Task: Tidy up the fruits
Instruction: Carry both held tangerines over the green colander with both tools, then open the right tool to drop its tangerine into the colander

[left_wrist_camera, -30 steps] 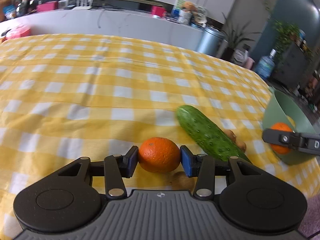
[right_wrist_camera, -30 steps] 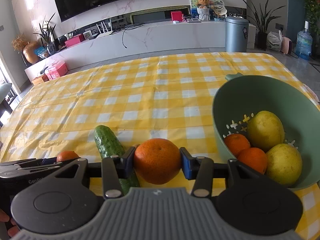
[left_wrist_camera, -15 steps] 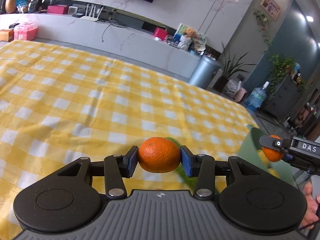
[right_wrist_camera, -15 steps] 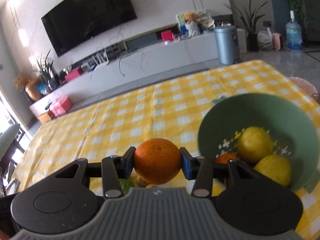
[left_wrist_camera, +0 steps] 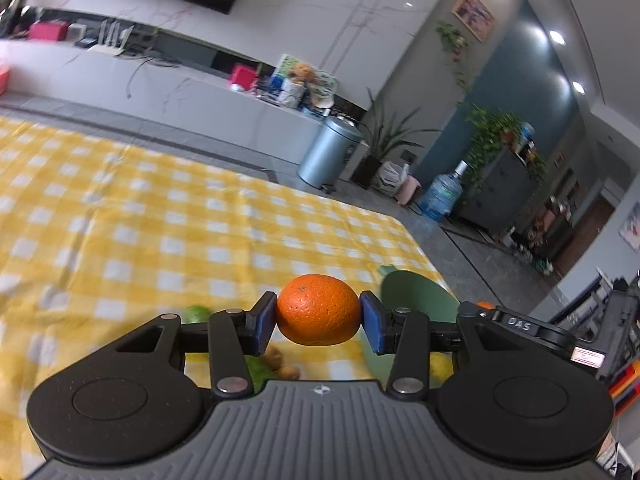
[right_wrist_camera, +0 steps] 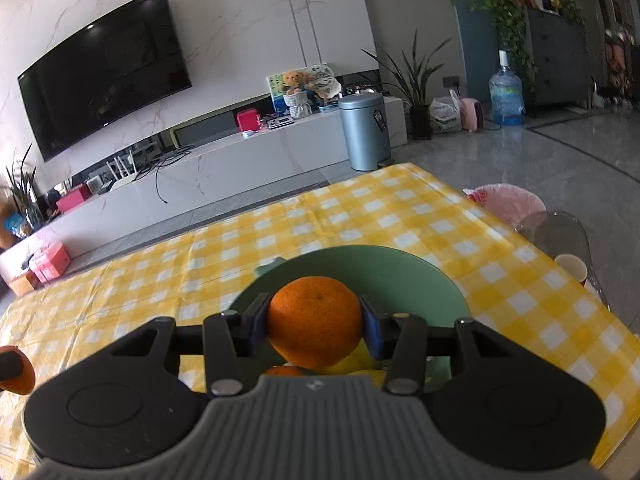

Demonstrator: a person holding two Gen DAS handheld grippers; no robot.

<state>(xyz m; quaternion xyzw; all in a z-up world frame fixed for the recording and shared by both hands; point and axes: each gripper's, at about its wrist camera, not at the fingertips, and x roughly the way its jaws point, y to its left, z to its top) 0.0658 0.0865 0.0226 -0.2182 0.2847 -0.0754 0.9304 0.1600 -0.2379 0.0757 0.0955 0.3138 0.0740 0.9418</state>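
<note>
My left gripper [left_wrist_camera: 319, 322] is shut on an orange [left_wrist_camera: 318, 304], held in the air above the yellow checked tablecloth [left_wrist_camera: 160, 232]. Beneath it, parts of a green cucumber [left_wrist_camera: 196, 314] and small brown pieces [left_wrist_camera: 282, 365] show. To its right stands the green bowl [left_wrist_camera: 412, 292]. My right gripper [right_wrist_camera: 316, 328] is shut on a second orange [right_wrist_camera: 316, 320], which hangs over the green bowl [right_wrist_camera: 380, 272]. Under it in the bowl lie yellow fruit [right_wrist_camera: 356, 362] and another orange [right_wrist_camera: 282, 370]. In the left wrist view the right gripper [left_wrist_camera: 516, 324] sits at the right edge.
A clear chair [right_wrist_camera: 556, 232] with a paper cup [right_wrist_camera: 572, 268] stands past the table's right edge, and a pink cushion [right_wrist_camera: 504, 200] lies behind it. Beyond the far edge are a grey bin [right_wrist_camera: 366, 132] and a long white TV bench [right_wrist_camera: 200, 168].
Both grippers have risen with their oranges. The right one swung right until its orange hangs over the bowl. The left one tilted up and toward the bowl; the cucumber slid below its fingers.
</note>
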